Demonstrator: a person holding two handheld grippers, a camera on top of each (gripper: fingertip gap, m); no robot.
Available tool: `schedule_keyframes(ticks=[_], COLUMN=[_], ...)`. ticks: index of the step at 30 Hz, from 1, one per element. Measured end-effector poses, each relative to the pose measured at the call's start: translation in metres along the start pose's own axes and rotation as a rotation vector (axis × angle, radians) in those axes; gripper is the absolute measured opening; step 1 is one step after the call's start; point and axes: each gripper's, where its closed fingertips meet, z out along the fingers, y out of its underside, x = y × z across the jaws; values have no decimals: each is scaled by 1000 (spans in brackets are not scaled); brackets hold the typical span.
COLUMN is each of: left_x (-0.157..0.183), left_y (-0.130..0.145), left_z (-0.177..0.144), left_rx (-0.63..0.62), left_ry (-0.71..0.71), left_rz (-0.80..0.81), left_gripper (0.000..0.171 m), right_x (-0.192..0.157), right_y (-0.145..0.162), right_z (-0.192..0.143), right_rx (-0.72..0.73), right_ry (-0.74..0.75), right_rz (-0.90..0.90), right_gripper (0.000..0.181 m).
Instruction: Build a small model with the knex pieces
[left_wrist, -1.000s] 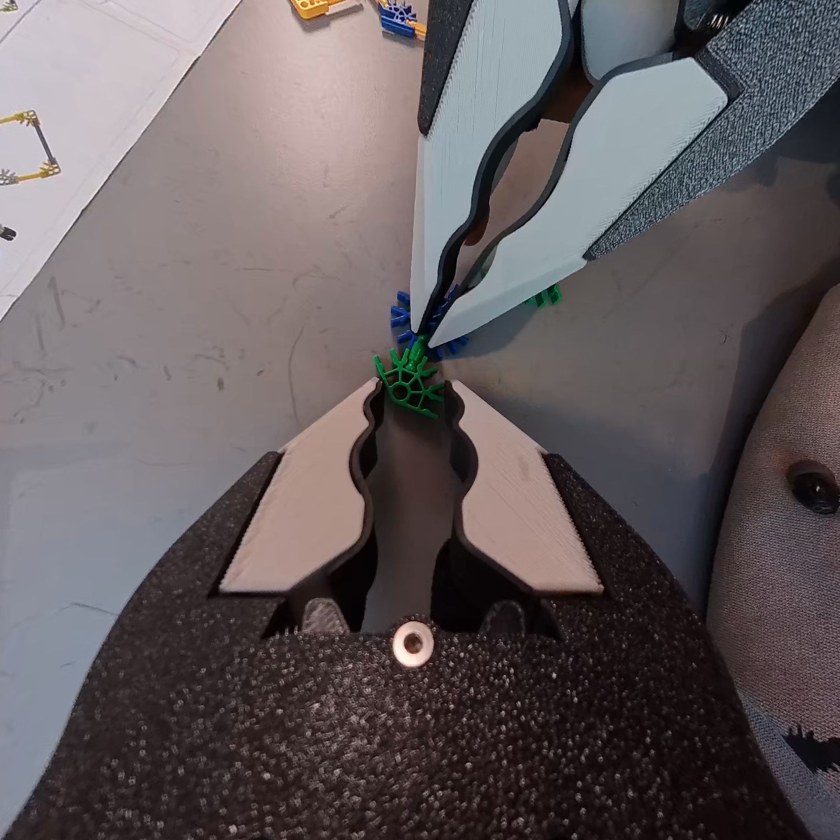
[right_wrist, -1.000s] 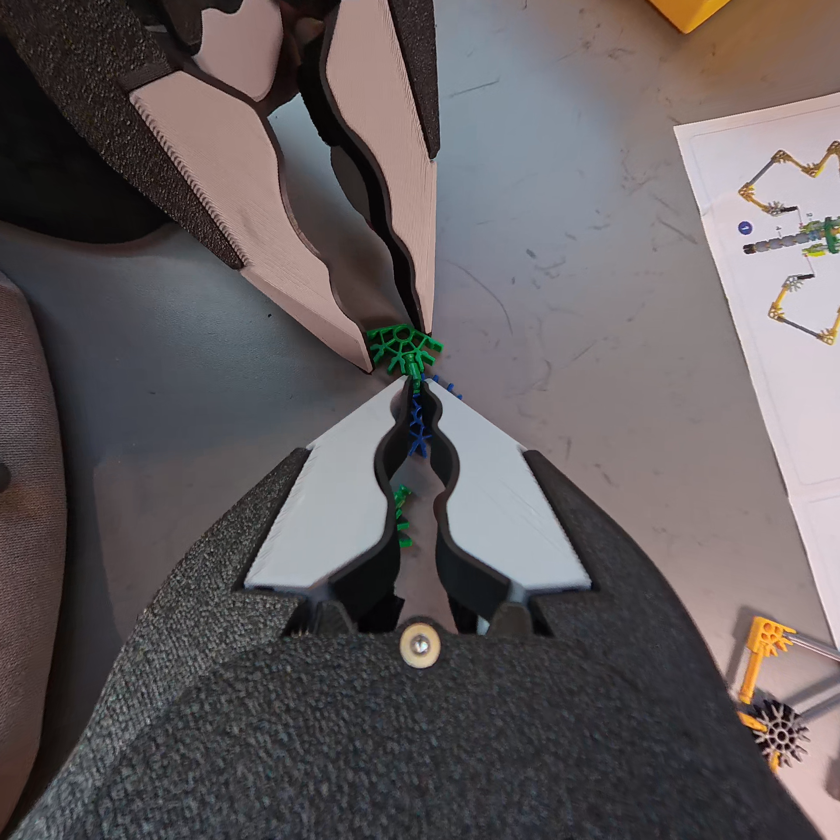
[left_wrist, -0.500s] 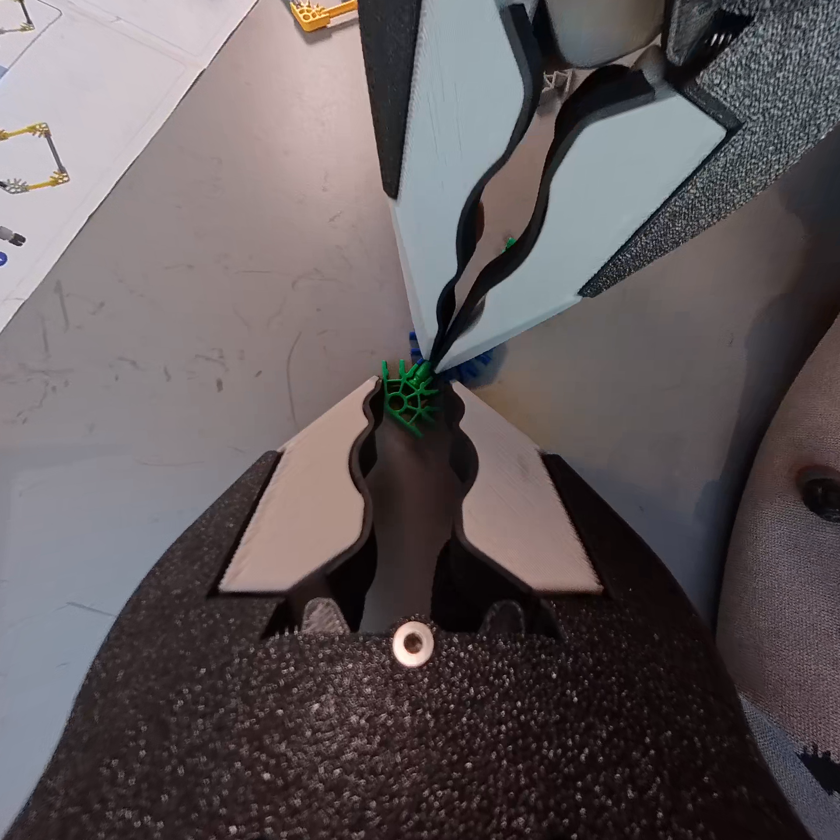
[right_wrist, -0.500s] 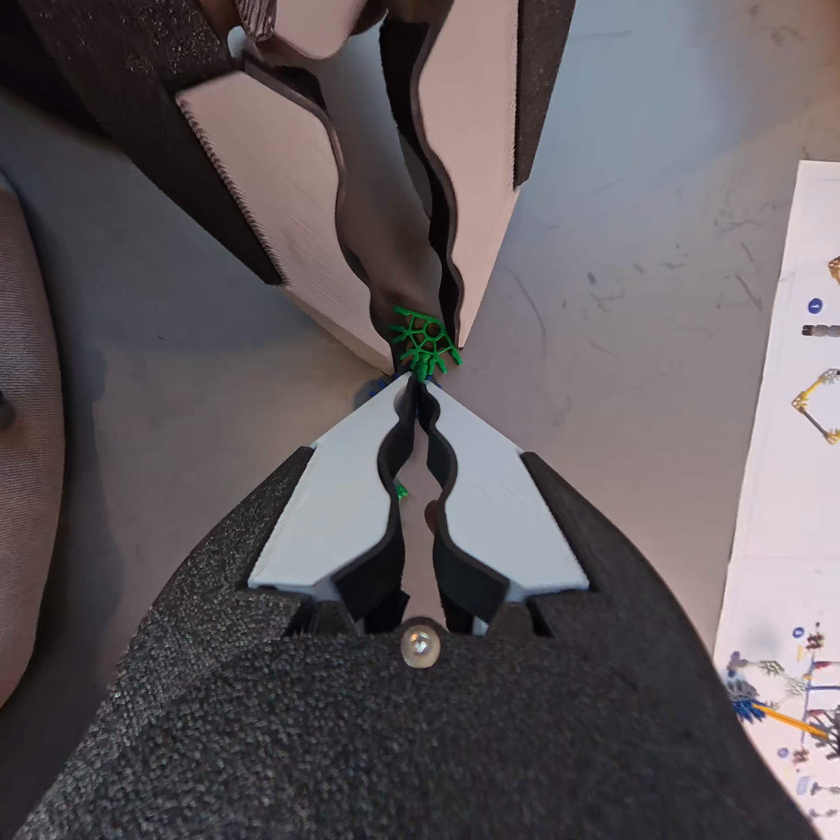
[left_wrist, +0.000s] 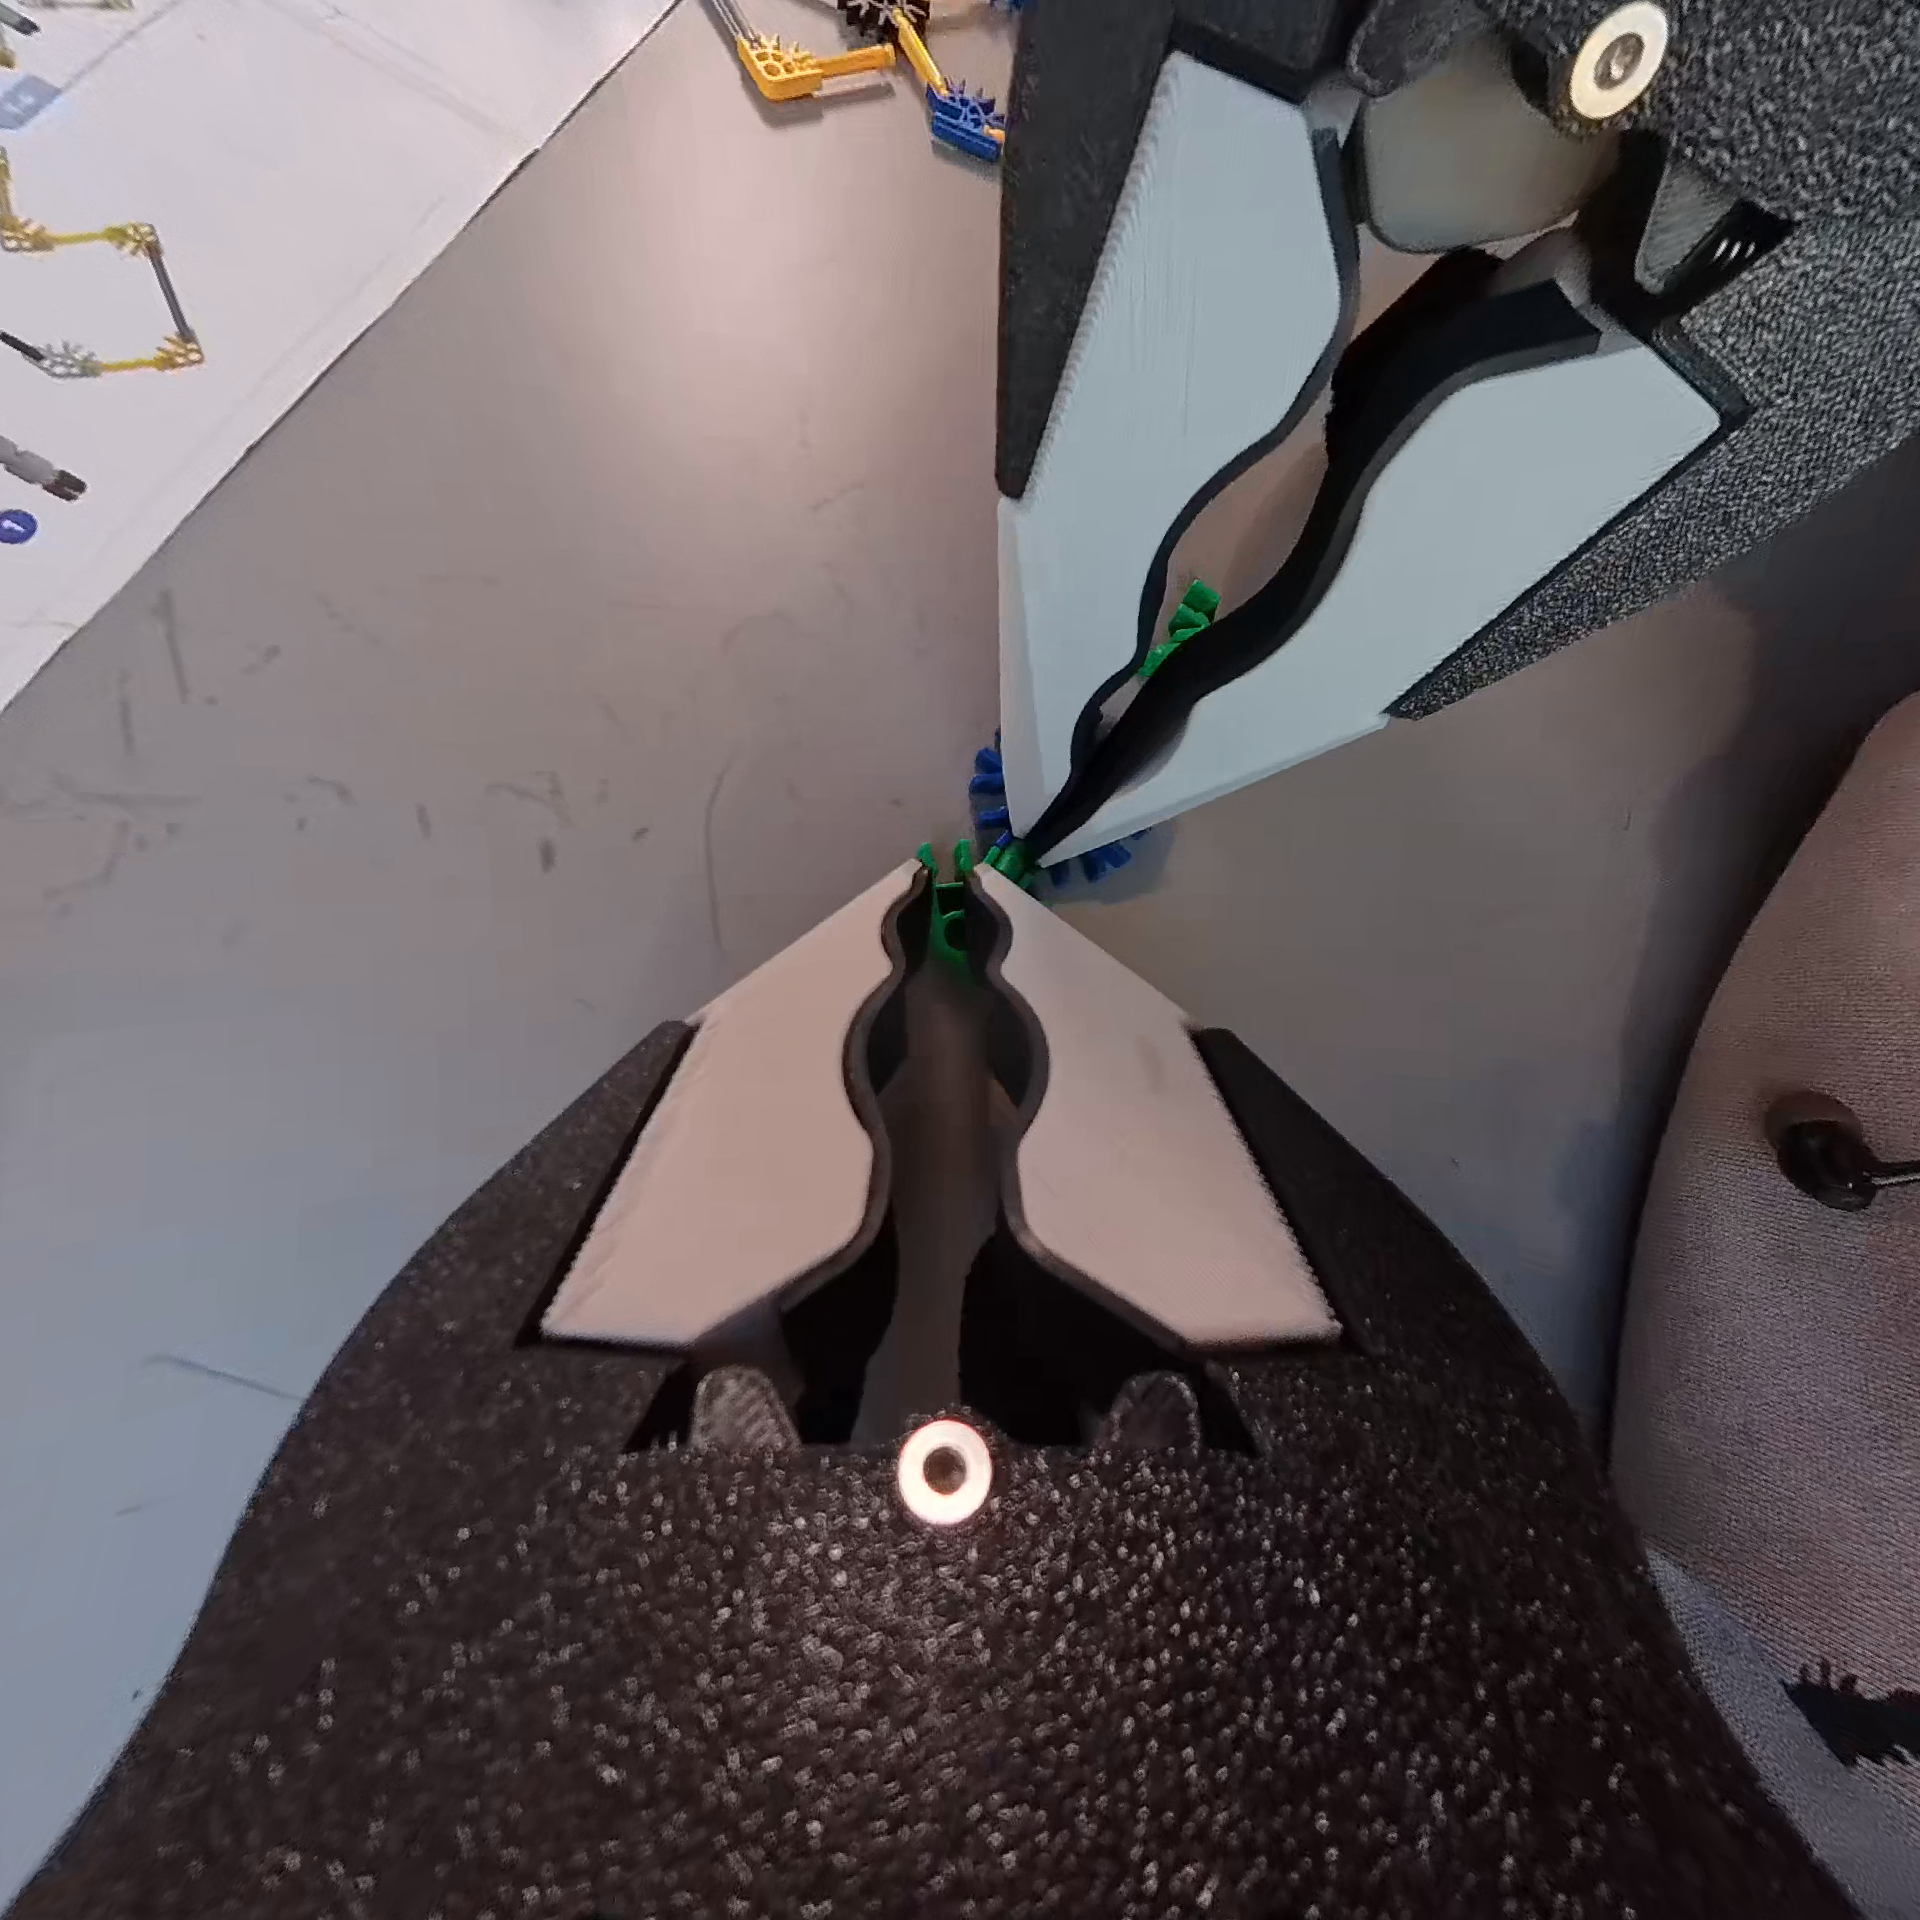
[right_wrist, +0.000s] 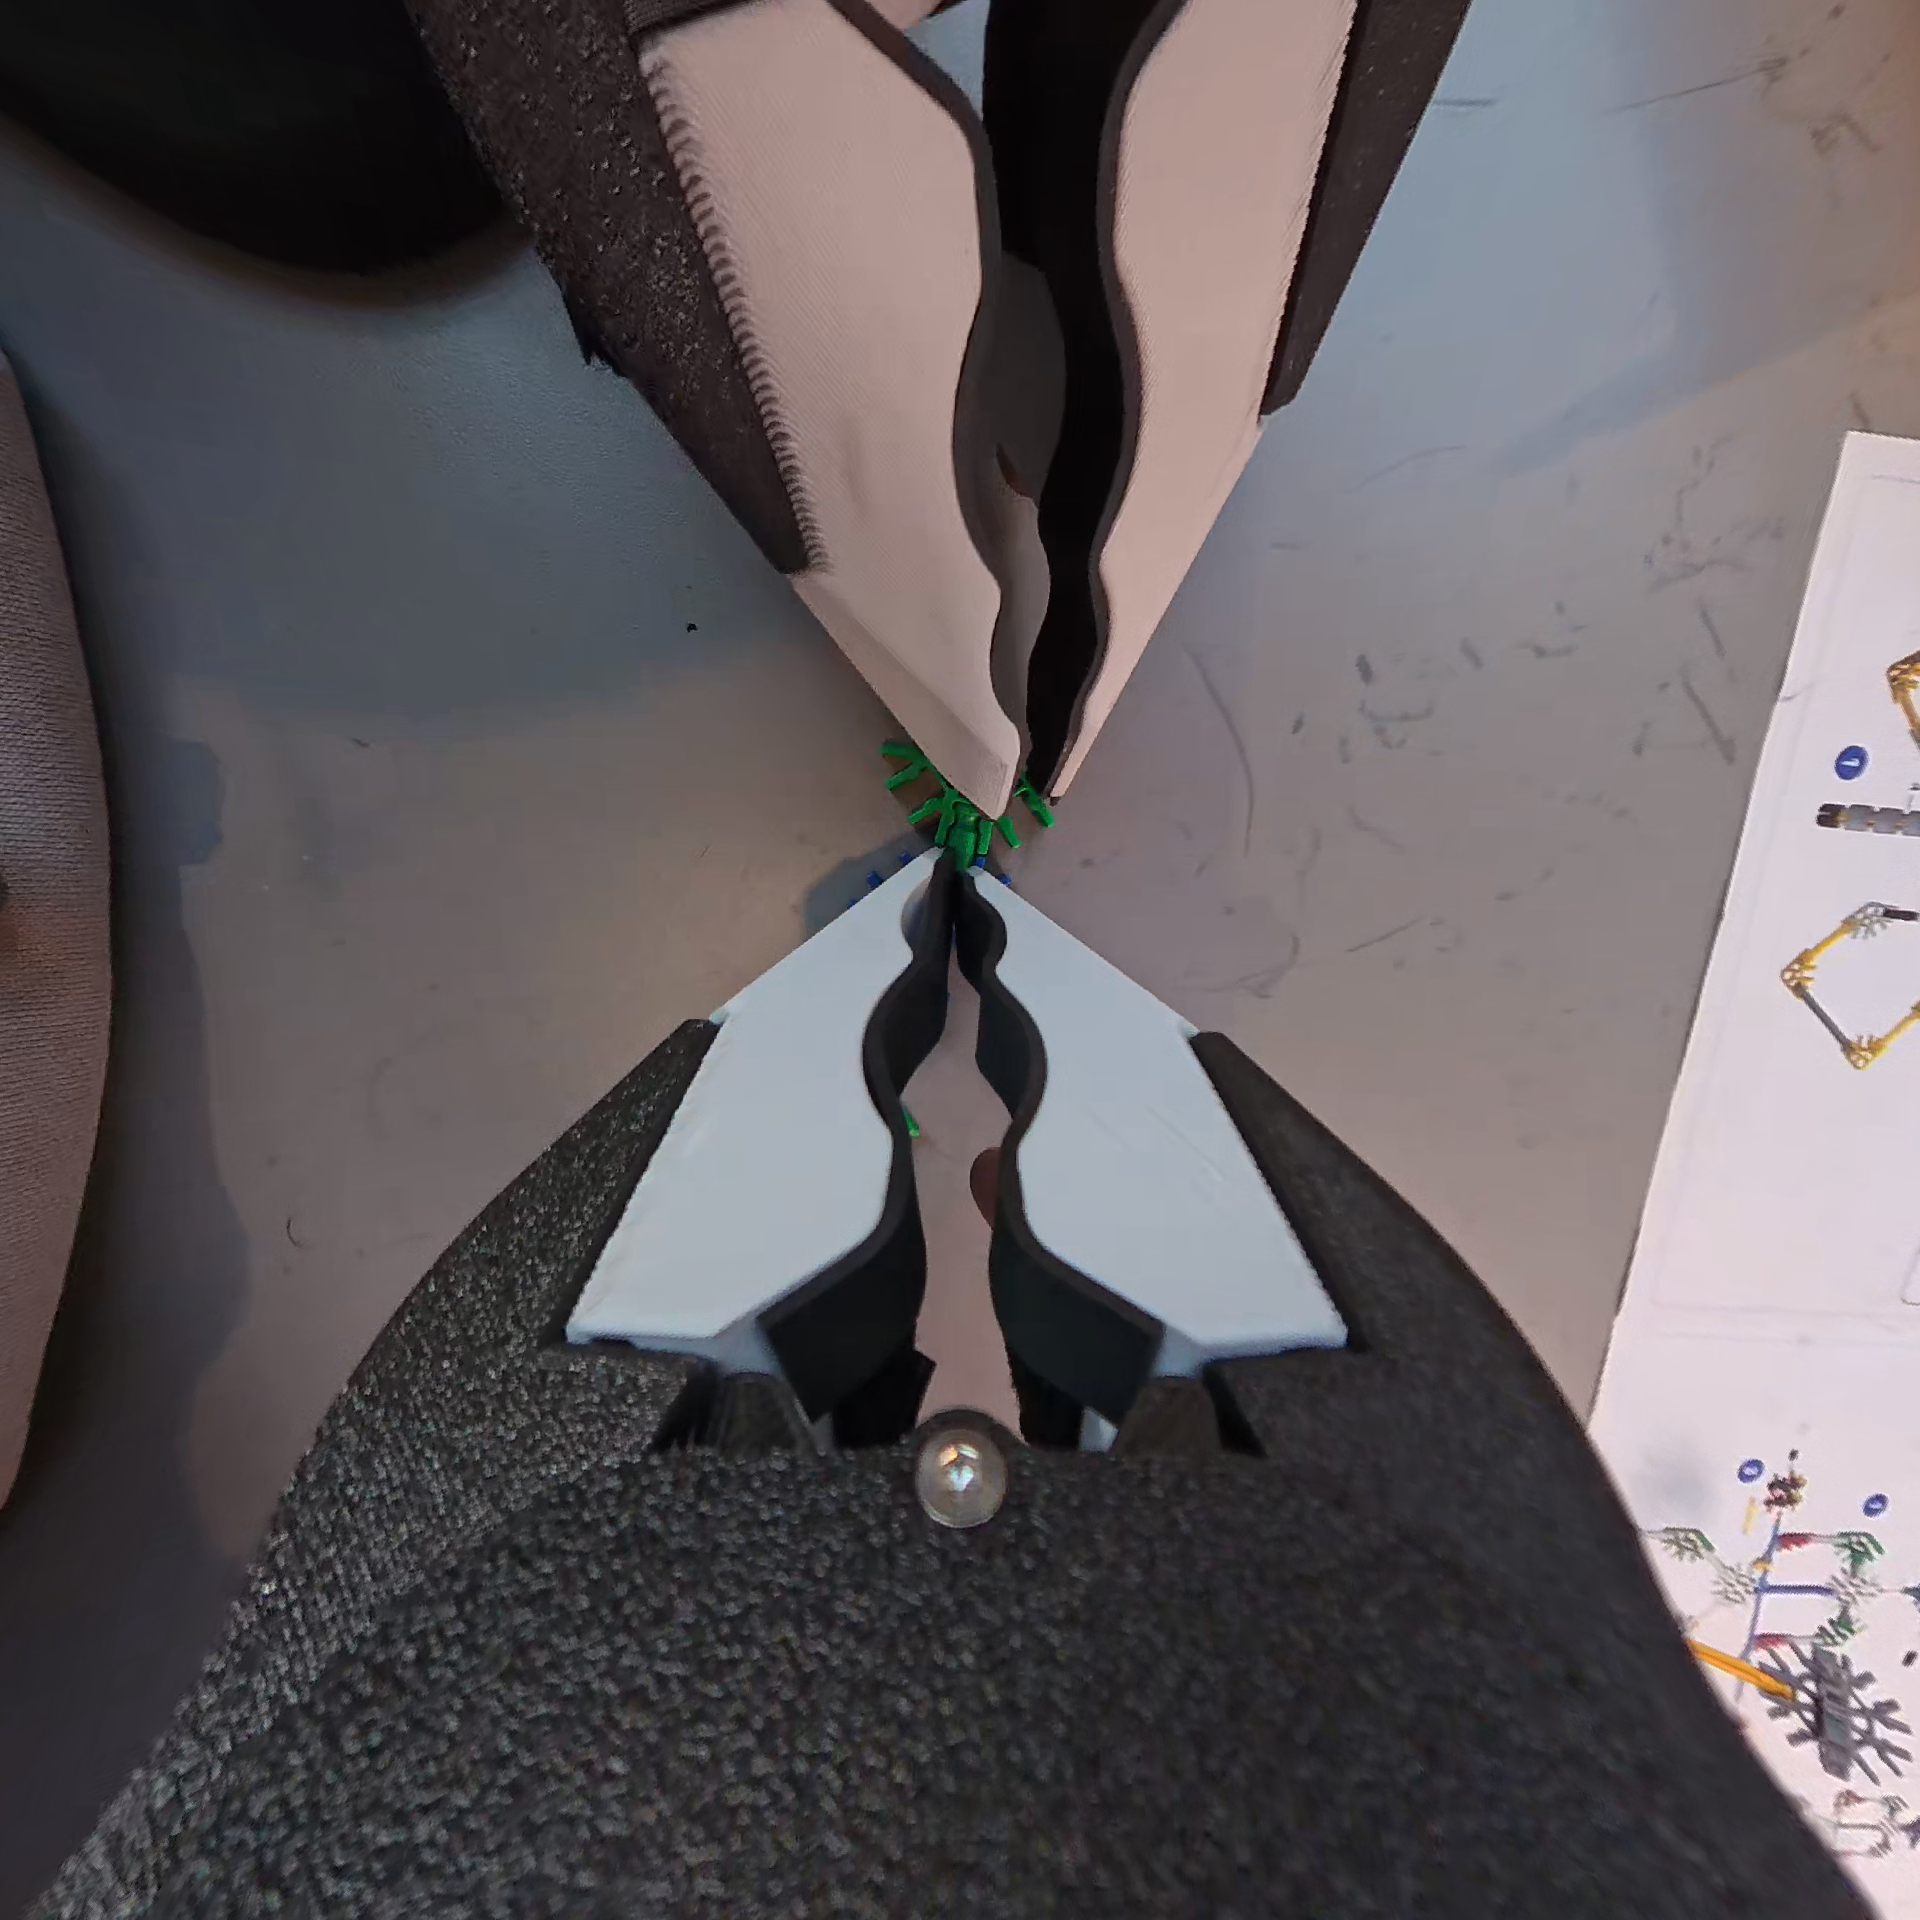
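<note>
My left gripper (left_wrist: 945, 883) is shut on a green snowflake-shaped connector (left_wrist: 943, 925), held edge-on between its tan fingertips. My right gripper (left_wrist: 1029, 840) comes in from the upper right, tip to tip with it. It is shut on a blue connector (left_wrist: 985, 774) that sticks out on both sides of its pale blue fingers. A second green piece (left_wrist: 1179, 634) sits farther back between those fingers. In the right wrist view, my right gripper (right_wrist: 951, 883) meets my left gripper (right_wrist: 1023, 795) at the green connector (right_wrist: 930, 800). Both grippers are just above the grey table (left_wrist: 520, 727).
A white instruction sheet (left_wrist: 156, 208) lies at the far left and also shows in the right wrist view (right_wrist: 1787, 1039). Yellow and blue construction pieces (left_wrist: 821, 62) lie at the table's far side. A grey fabric cushion (left_wrist: 1766, 1143) borders the table on the right. Less than 4 cm separates the two grippers' tips.
My left gripper's fingers have closed on the green connector, which now stands edge-on instead of flat. The right gripper has tilted steeper and stayed at the joint.
</note>
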Motion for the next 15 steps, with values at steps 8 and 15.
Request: schedule_keyframes(ticks=[8, 15], left_x=[-1, -1], left_y=[0, 0], left_z=[0, 0], left_rx=[-2, 0], left_ry=[-79, -72], left_rz=[83, 72], left_gripper=[5, 5], right_x=[0, 4], right_y=[-2, 17], right_z=[0, -36], right_rx=[29, 292], right_ry=[40, 75], right_rz=[-30, 241], right_gripper=[0, 18])
